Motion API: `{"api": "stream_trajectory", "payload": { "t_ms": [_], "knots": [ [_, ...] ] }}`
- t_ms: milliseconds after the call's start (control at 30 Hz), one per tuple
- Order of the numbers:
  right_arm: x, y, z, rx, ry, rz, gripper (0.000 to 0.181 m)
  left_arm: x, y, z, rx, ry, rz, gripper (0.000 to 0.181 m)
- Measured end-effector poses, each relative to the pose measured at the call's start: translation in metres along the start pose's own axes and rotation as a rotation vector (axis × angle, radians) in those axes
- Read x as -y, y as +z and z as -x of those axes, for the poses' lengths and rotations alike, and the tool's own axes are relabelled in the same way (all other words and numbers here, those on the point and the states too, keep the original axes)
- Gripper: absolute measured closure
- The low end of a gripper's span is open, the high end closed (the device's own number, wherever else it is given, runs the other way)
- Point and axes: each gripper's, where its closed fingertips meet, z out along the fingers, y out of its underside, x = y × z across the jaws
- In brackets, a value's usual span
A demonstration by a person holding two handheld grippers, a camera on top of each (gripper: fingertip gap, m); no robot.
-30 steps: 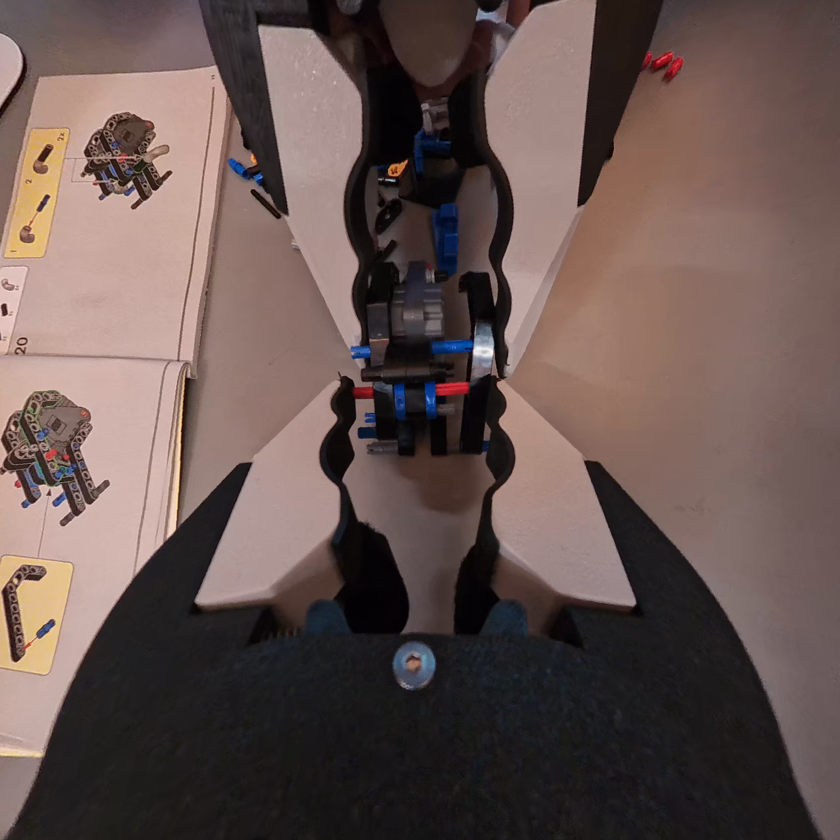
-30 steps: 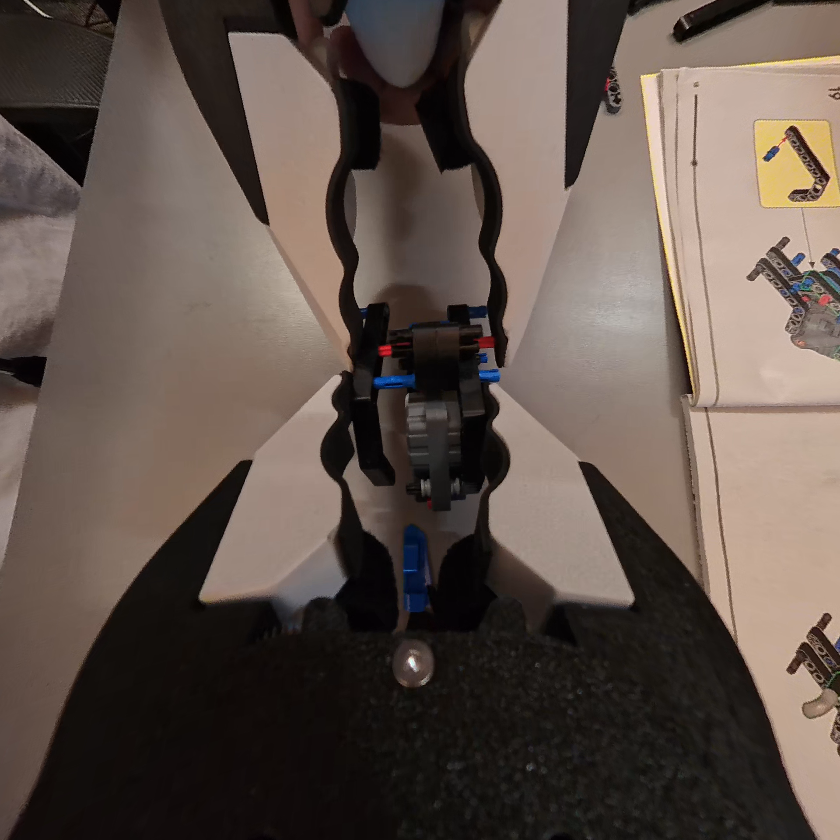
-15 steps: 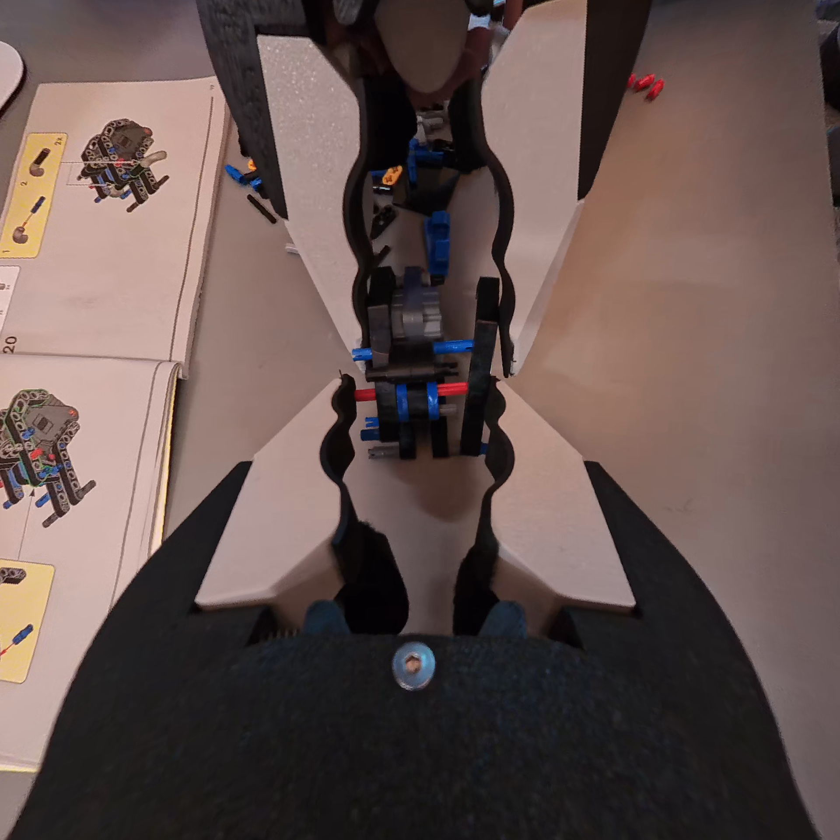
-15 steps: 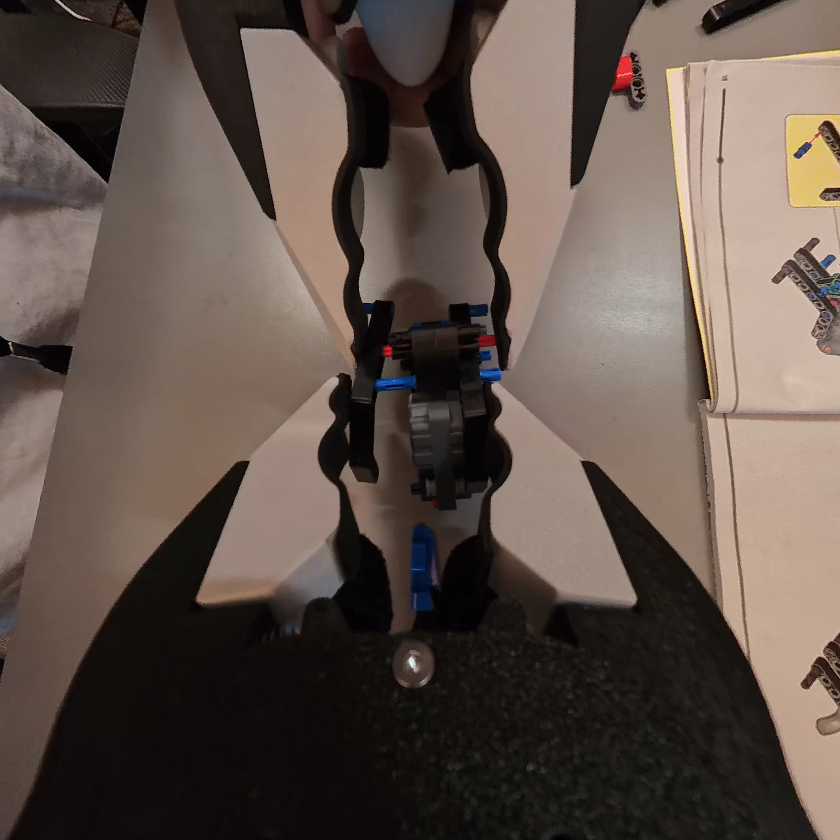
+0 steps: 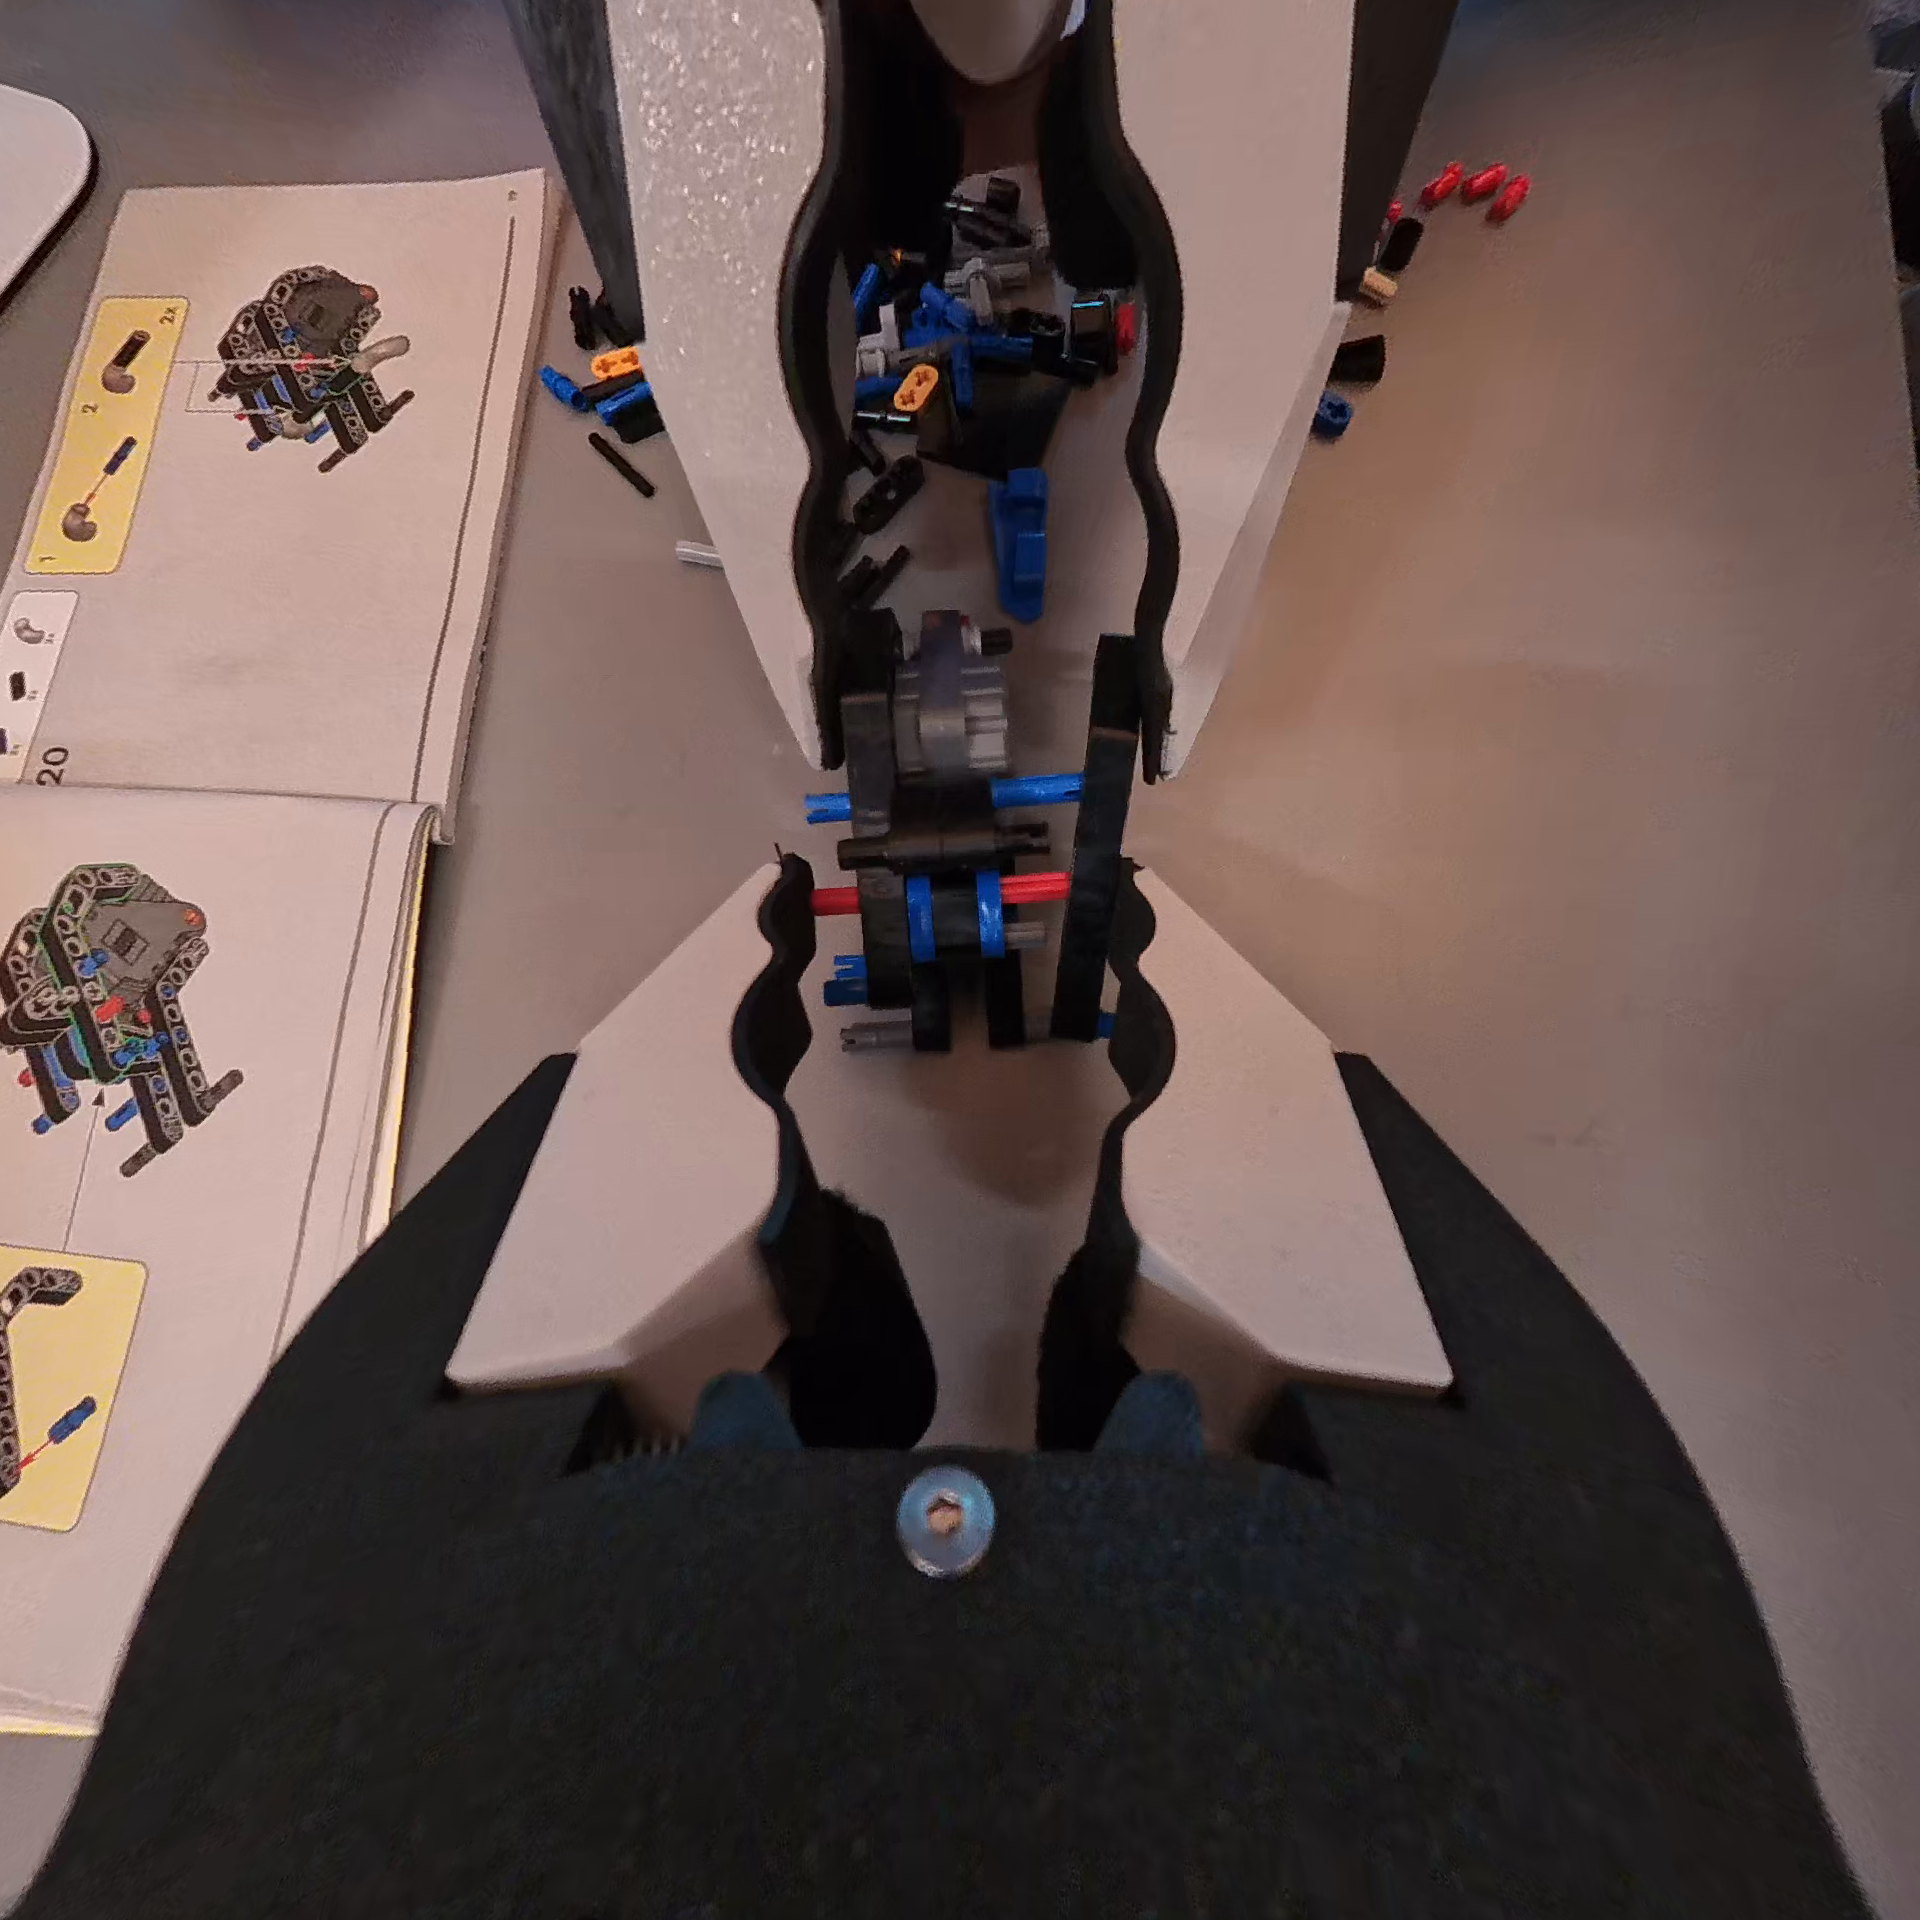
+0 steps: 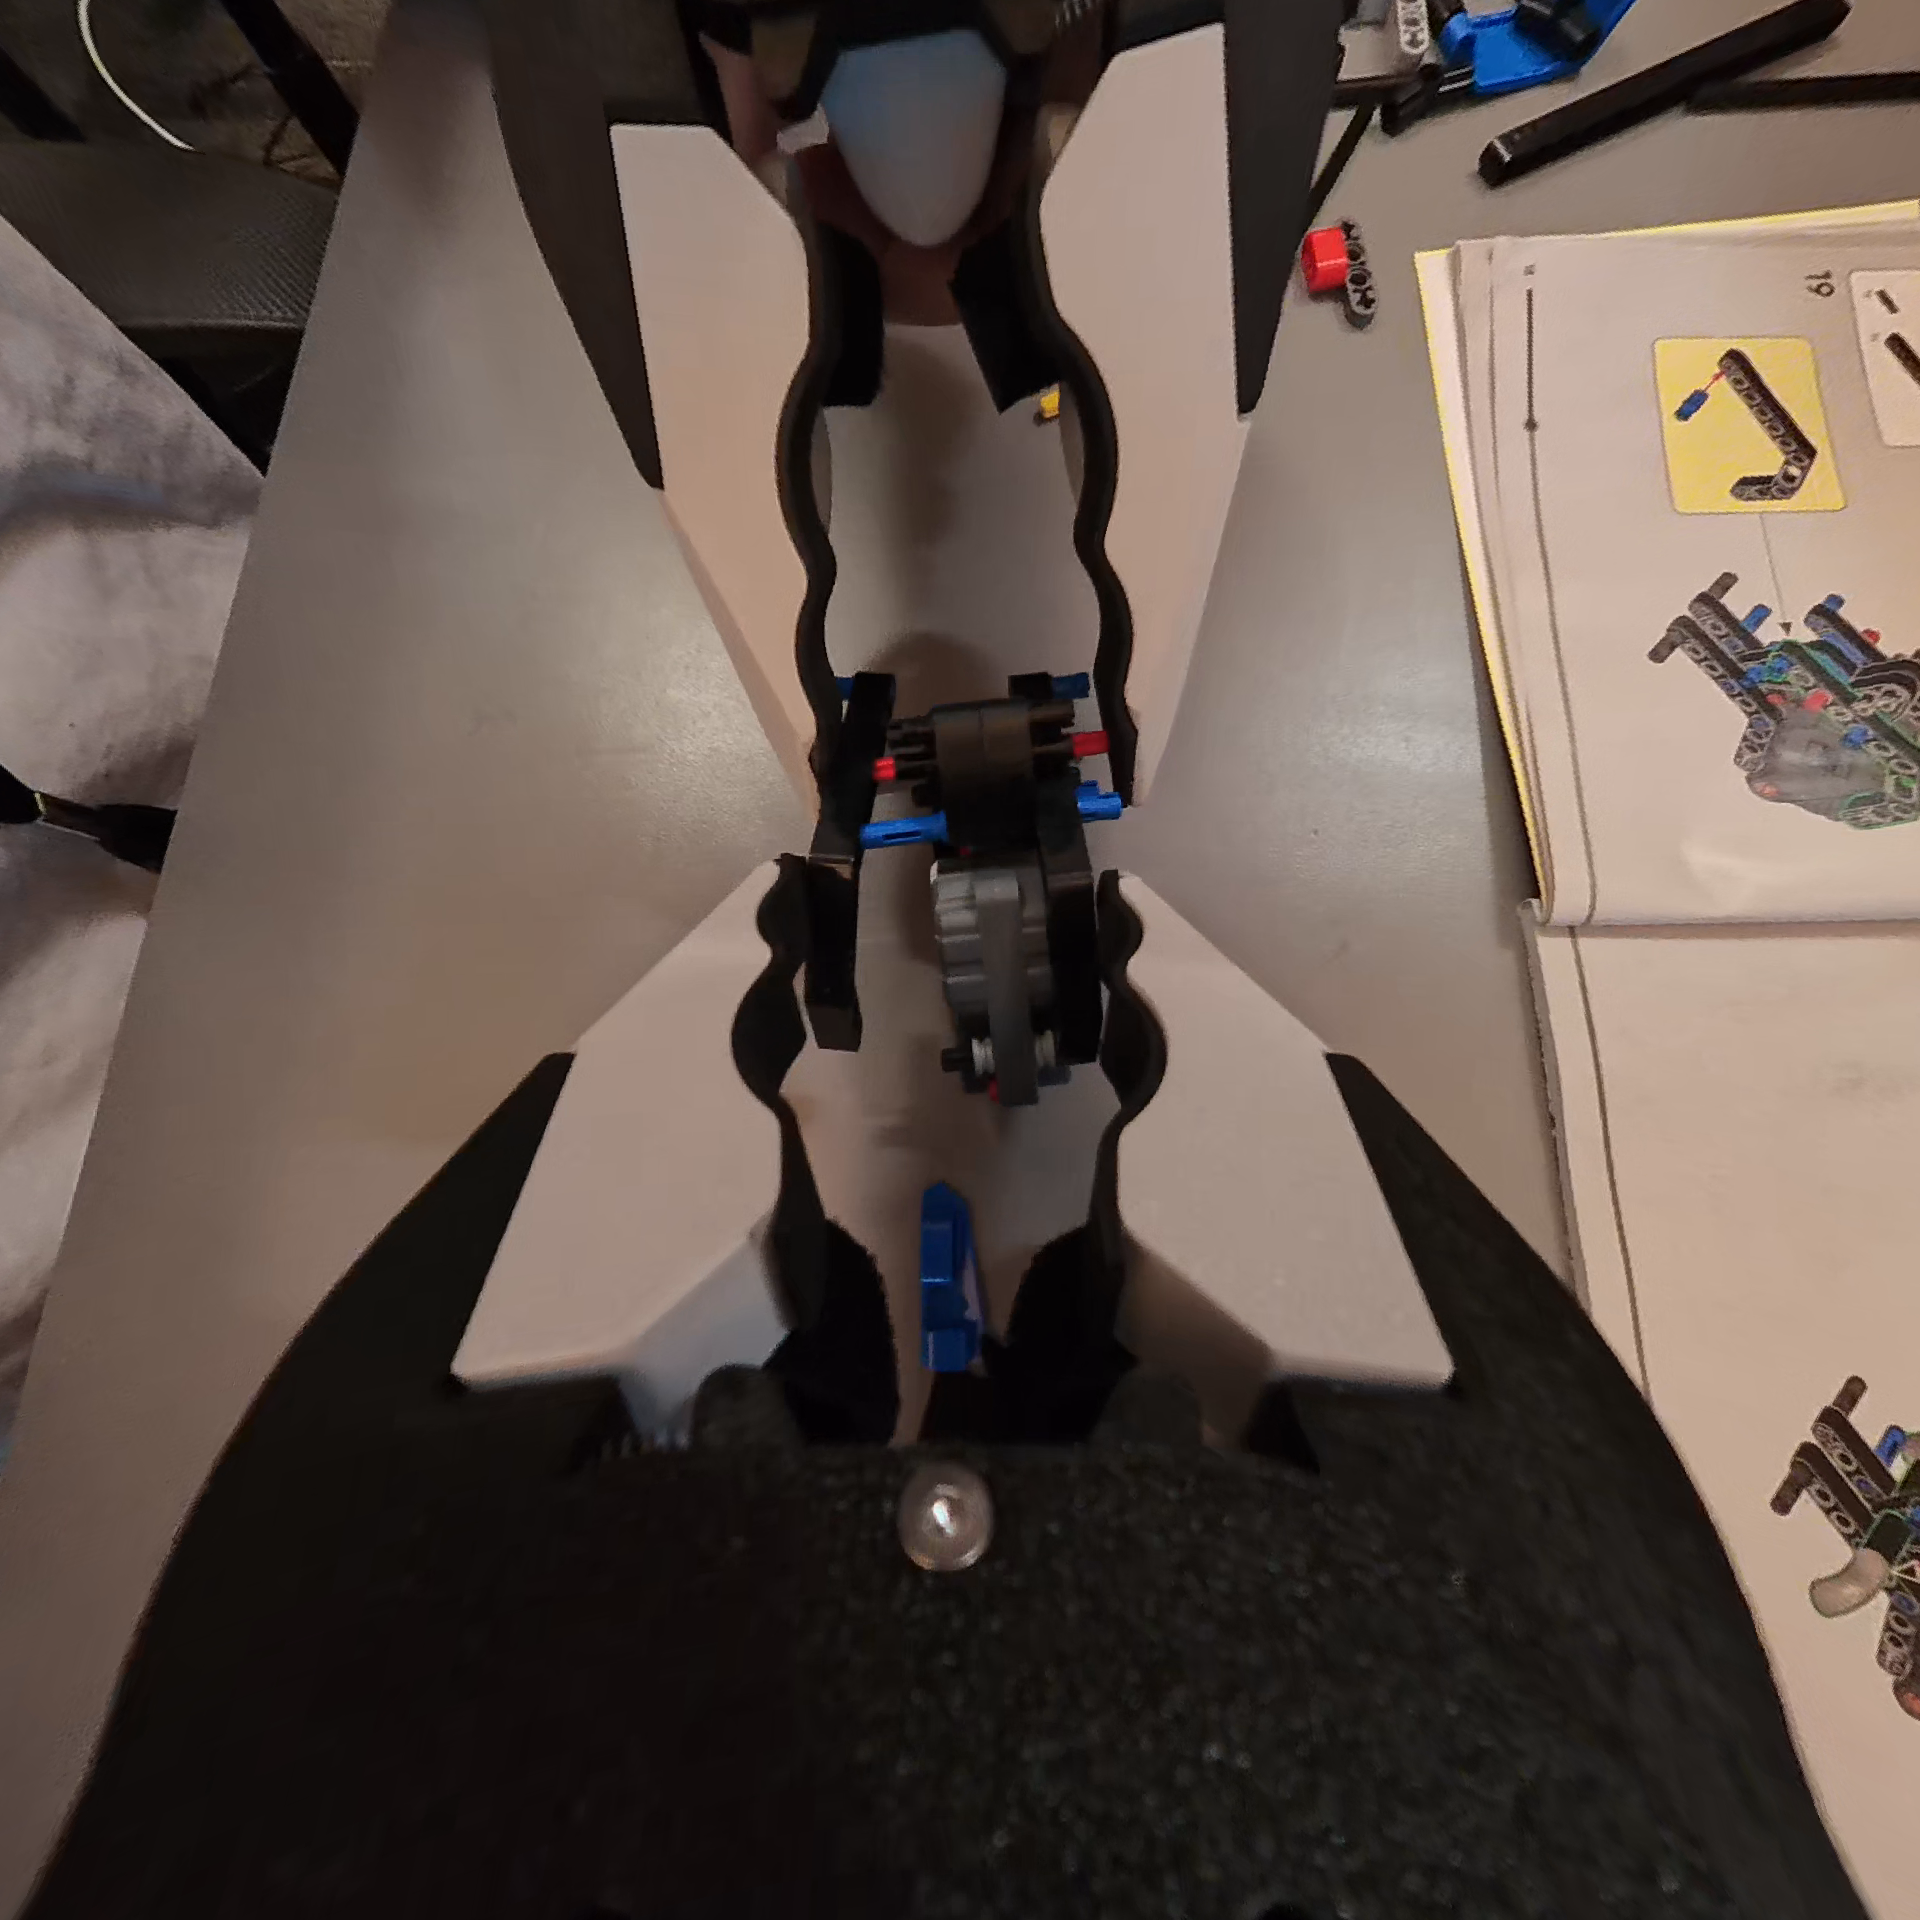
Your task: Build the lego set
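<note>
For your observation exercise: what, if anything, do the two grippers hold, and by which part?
Both hold the half-built lego model from opposite ends: the left gripper clamps its pinned beam end, the right gripper the end with the grey gear.

Each wrist camera looks down along its own fingers, close above the table (image 5: 1558,935), and the two face each other, so both share the lego assembly (image 5: 956,883) (image 6: 977,831) seen from opposite ends
</note>
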Motion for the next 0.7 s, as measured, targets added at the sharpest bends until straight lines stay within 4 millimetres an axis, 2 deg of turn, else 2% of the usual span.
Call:
{"api": "stream_trajectory", "payload": {
  "t_ms": [200,300,400,467,533,700],
  "knots": [
    [0.001,0.000,0.000,0.031,0.045,0.009,0.127,0.000,0.000,-0.001,0.002,0.000,0.005,0.126],
    [0.000,-0.001,0.000,0.035,0.046,0.005,0.139,0.003,0.003,-0.004,-0.008,-0.016,-0.007,0.112],
    [0.000,0.000,0.000,0.029,0.033,0.008,0.131,0.000,0.004,0.000,0.035,0.024,0.018,0.122],
    [-0.005,0.003,0.000,0.012,0.002,0.053,0.144,0.000,0.005,0.001,0.030,0.024,0.014,0.135],
    [-0.008,0.010,0.004,0.019,-0.008,0.070,0.145,0.001,0.007,-0.006,-0.007,0.009,0.004,0.135],
    [-0.009,0.009,0.002,0.011,-0.007,0.070,0.146,0.001,0.007,-0.003,0.036,0.050,0.007,0.135]
  ]
}}
